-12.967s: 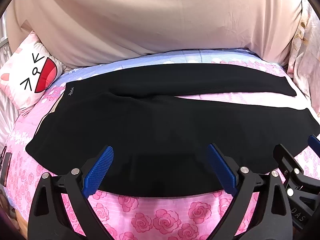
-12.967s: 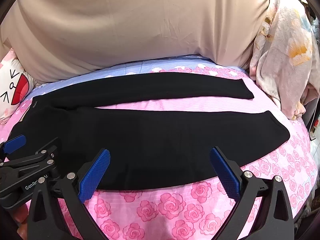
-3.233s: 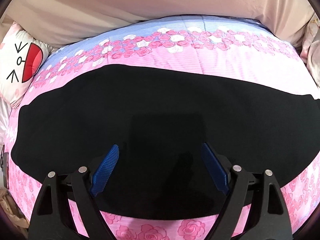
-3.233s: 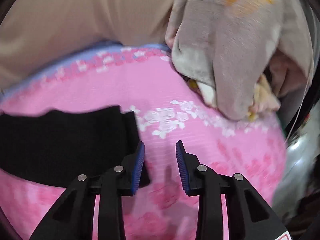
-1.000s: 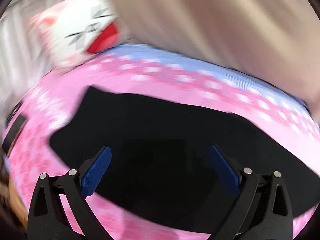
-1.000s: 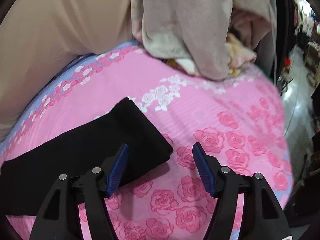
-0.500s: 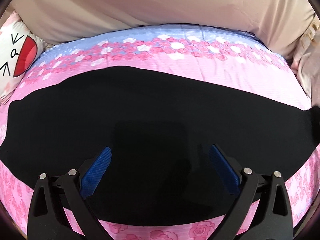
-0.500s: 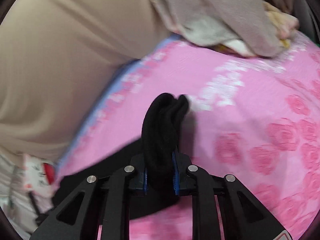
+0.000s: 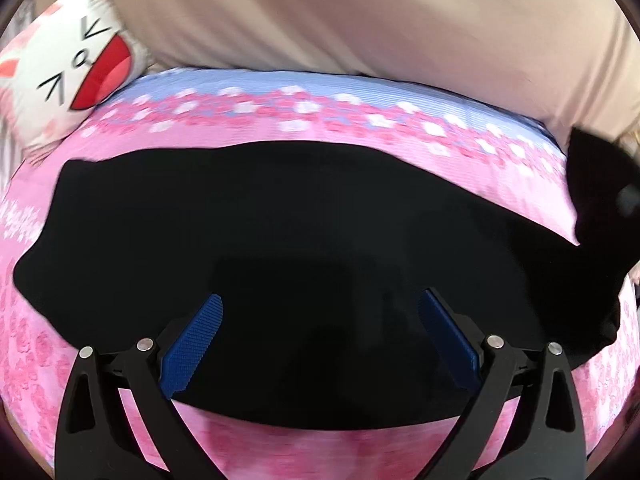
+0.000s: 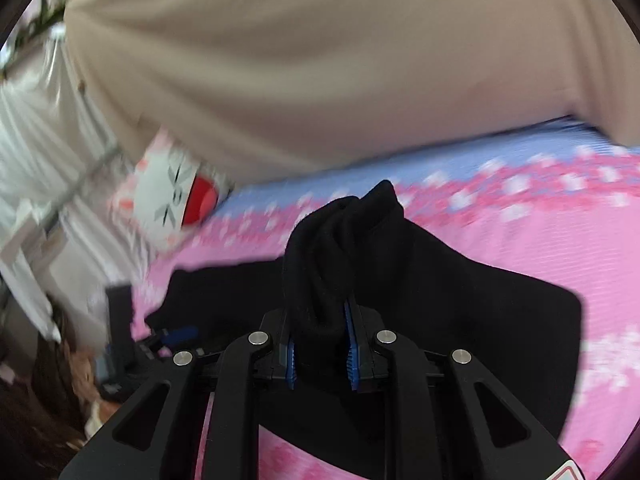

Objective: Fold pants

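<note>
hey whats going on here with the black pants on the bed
A person with a handheld gripper in each hand is folding black pants on a pink rose-print bed sheet. The right gripper has its jaws shut on a bunched end of the pants, lifted off the sheet above the rest of the fabric. The left gripper hovers over the flat part with its jaws wide open, holding nothing. A cartoon cat pillow sits at the far left.

The pants [image 9: 304,232] are matt black knit cloth, soft and faintly fuzzy where bunched. The bed sheet [image 9: 360,112] is finely ribbed printed cloth in pink and lilac. Behind it, the beige cover [image 9: 360,20] looks smooth and matt. Each tool [image 10: 320,354] has matt black plastic arms, shiny metal rivets and blue ridged pads [image 9: 192,346].
</note>
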`<state>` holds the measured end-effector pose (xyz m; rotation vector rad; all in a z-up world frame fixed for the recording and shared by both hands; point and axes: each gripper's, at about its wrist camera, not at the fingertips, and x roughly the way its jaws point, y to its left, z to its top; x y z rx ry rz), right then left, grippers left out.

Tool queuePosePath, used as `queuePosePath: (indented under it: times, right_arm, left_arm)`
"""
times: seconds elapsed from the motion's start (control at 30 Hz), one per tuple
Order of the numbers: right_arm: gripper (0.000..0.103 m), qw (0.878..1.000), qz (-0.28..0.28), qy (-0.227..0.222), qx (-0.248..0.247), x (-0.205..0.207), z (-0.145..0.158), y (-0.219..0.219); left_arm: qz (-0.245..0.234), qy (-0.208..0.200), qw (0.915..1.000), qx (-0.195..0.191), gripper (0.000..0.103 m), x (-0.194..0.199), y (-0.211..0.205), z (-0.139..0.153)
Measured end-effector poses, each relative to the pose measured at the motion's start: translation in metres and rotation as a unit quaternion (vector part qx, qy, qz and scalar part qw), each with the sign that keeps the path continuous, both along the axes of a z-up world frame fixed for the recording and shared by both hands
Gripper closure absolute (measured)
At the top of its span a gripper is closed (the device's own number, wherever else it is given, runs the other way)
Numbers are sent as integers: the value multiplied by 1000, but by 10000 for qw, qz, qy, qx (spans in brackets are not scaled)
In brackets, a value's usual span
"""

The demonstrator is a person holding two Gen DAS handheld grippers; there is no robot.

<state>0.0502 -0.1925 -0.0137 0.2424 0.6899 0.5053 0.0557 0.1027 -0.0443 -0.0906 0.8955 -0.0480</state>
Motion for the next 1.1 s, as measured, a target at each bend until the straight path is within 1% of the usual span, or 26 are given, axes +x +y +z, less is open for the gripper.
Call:
queuePosePath:
  times: [0.1, 0.2, 0.27, 0.33, 0.43, 0.47, 0.5, 0.53, 0.57, 0.6, 0.67, 0.7, 0.73, 0.77, 0.8, 0.83, 0.87, 0.9, 0.93, 1.0, 1.03, 1.07, 1.1]
  right_arm:
    - [86, 9983, 298, 350, -366, 16, -32, 49]
    - [85, 9946, 397, 676, -673, 21, -63, 72]
    - [85, 9926, 421, 820, -795, 17, -76, 80]
    - [84, 9911, 432, 863, -918, 15, -86, 85]
    - [77, 9874, 641, 639, -1301, 10, -91, 98]
    - [69, 9860, 735, 583, -1381, 8, -91, 100]
    - [65, 9846, 808, 587, -1436, 6, -90, 102]
    - [61, 9819, 936, 612, -1529, 1, -81, 105]
    - [61, 9795, 1134, 571, -1564, -5, -67, 107]
    - [61, 9784, 1352, 425, -1507, -10, -48, 108]
    - [52, 9779, 1631, 225, -1287, -6, -17, 109]
    - [52, 9784, 1758, 308, -1043, 8, -3, 109]
    - [52, 9786, 1830, 455, -825, 22, 3, 110]
    - [52, 9774, 1911, 709, -567, 48, 6, 113]
    - [55, 9749, 1944, 985, -448, 76, 1, 118]
    - [59, 9743, 1878, 1158, -443, 96, -5, 123]
    - [72, 9740, 1726, 1388, -483, 122, -17, 128]
    - [78, 9714, 1627, 1658, -496, 145, -30, 133]
    - [80, 9656, 1614, 1983, -470, 167, -46, 140]
    - [80, 9576, 1644, 2311, -502, 194, -69, 152]
    - [77, 9514, 1671, 2535, -517, 205, -82, 157]
    - [77, 9451, 1735, 2734, -449, 212, -93, 162]
    - [76, 9412, 1809, 2828, -382, 215, -98, 166]
  left_arm:
    - [168, 9, 9999, -4, 7, -2, 23, -4]
    - [331, 48, 9994, -79, 7, -2, 47, -10]
    - [390, 70, 9991, -123, 7, -2, 57, -14]
    - [422, 81, 9989, -165, 7, -1, 64, -17]
    - [413, 141, 9989, -196, 7, 1, 67, -24]
    - [410, 181, 9988, -173, 7, 2, 66, -27]
    - [408, 207, 9989, -121, 7, 4, 65, -29]
    - [400, 182, 9990, -53, 7, 3, 64, -28]
    - [421, 124, 9990, -50, 7, 2, 66, -24]
    - [444, 33, 9990, -108, 7, 1, 71, -19]
    - [520, -84, 9984, -194, 6, 3, 80, -13]
    - [625, -111, 9977, -245, 6, 8, 86, -11]
    - [727, -68, 9970, -243, 6, 13, 92, -13]
    - [848, 10, 9962, -214, 6, 19, 96, -17]
    - [956, 99, 9952, -168, 6, 23, 101, -22]
    - [1080, 241, 9938, -53, 6, 27, 106, -29]
    - [1102, 255, 9936, 38, 6, 26, 108, -32]
    - [1045, 200, 9942, 143, 6, 23, 106, -32]
    - [1031, 190, 9942, 242, 6, 21, 104, -32]
    - [1016, 184, 9937, 426, 6, 17, 101, -35]
    - [1007, 159, 9937, 468, 5, 16, 101, -35]
    - [998, 147, 9937, 490, 5, 15, 101, -35]
    - [992, 147, 9938, 478, 5, 15, 102, -36]
